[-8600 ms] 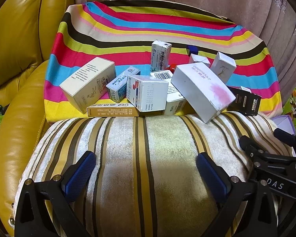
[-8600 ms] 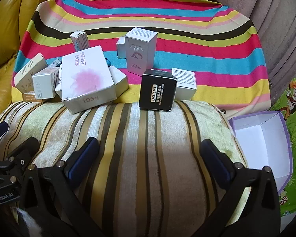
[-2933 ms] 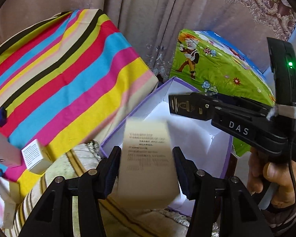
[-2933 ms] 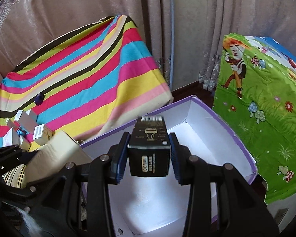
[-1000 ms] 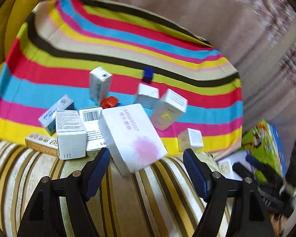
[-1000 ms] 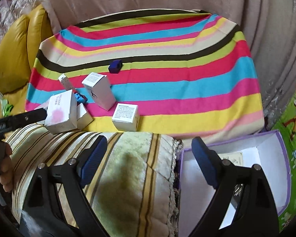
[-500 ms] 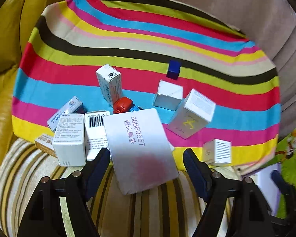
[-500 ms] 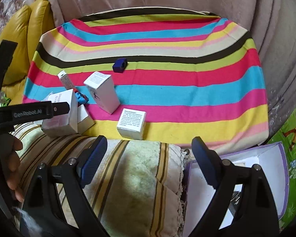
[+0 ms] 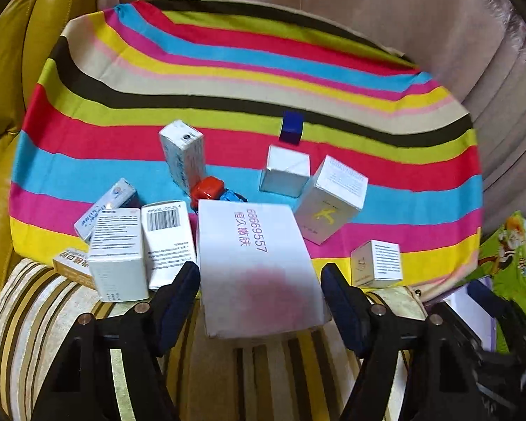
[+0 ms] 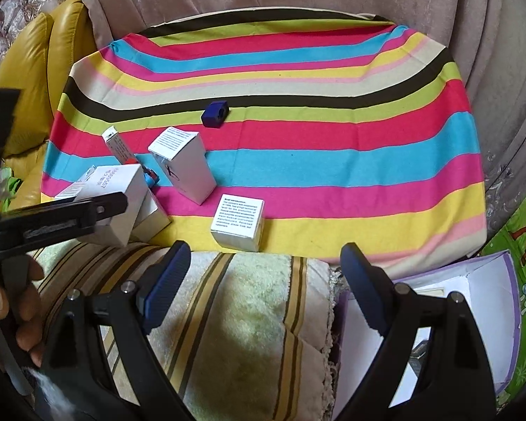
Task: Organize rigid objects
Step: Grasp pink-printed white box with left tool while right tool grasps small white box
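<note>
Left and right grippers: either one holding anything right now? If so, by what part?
Nothing held. The left gripper is open, its fingers either side of the big white box without clamping it. The right gripper is open over the striped cushion, empty.

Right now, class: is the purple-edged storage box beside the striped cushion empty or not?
Not empty. In the right wrist view the purple-edged storage box is open-topped, with a cream carton lying inside against its white wall.

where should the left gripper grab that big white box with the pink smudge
Grip the big white box across its two long side edges, coming straight in from its near end. It lies flat with its short end toward the open left gripper, whose fingers already flank it. A barcode box crowds its left side, so stay near the front end.
</note>
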Action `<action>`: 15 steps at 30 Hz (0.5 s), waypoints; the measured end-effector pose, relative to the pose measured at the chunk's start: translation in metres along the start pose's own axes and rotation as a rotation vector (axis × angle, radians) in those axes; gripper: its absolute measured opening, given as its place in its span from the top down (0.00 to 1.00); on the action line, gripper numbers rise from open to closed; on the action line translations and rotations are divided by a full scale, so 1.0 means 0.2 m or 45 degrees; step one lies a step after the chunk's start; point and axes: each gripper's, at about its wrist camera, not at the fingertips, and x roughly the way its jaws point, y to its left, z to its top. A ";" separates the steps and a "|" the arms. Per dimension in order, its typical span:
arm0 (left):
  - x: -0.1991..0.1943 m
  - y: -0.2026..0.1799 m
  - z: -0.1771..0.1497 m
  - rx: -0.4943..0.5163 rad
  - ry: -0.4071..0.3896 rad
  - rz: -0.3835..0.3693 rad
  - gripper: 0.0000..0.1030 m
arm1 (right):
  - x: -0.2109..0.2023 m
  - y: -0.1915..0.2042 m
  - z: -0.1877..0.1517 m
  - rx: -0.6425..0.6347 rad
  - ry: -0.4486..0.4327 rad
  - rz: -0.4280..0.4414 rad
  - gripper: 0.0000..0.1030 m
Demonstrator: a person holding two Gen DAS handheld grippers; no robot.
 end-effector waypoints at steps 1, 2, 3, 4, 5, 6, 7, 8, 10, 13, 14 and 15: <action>-0.01 0.01 0.00 -0.005 -0.011 -0.026 0.30 | 0.01 0.00 0.00 0.004 0.008 0.006 0.14; -0.03 0.03 -0.01 -0.003 -0.024 -0.039 0.31 | 0.02 0.00 0.01 0.008 0.017 0.012 0.14; -0.04 0.04 -0.02 -0.003 -0.041 -0.038 0.31 | 0.04 0.00 0.01 0.011 0.030 0.018 0.14; -0.06 0.05 -0.02 -0.006 -0.061 -0.045 0.34 | 0.06 0.01 0.02 0.011 0.046 0.027 0.14; -0.07 0.05 -0.02 -0.006 -0.075 -0.050 0.43 | 0.08 0.01 0.02 0.011 0.063 0.035 0.14; -0.08 0.05 -0.02 -0.008 -0.078 -0.051 0.61 | 0.10 0.02 0.03 0.012 0.076 0.037 0.14; -0.08 0.06 -0.02 -0.015 -0.081 -0.059 0.62 | 0.12 0.03 0.04 0.013 0.091 0.041 0.14; -0.08 0.07 -0.03 -0.023 -0.083 -0.064 0.62 | 0.14 0.03 0.04 0.011 0.101 0.043 0.14; -0.05 0.07 -0.03 -0.027 -0.052 -0.061 0.62 | 0.18 0.06 0.06 -0.006 0.121 0.039 0.14; -0.04 0.08 -0.03 -0.042 -0.040 -0.064 0.60 | 0.25 0.10 0.08 -0.039 0.169 0.020 0.14; -0.04 0.09 -0.03 -0.047 -0.042 -0.068 0.59 | 0.27 0.11 0.08 -0.046 0.177 0.015 0.14; -0.04 0.09 -0.03 -0.052 -0.043 -0.077 0.55 | 0.29 0.11 0.08 -0.054 0.187 0.010 0.14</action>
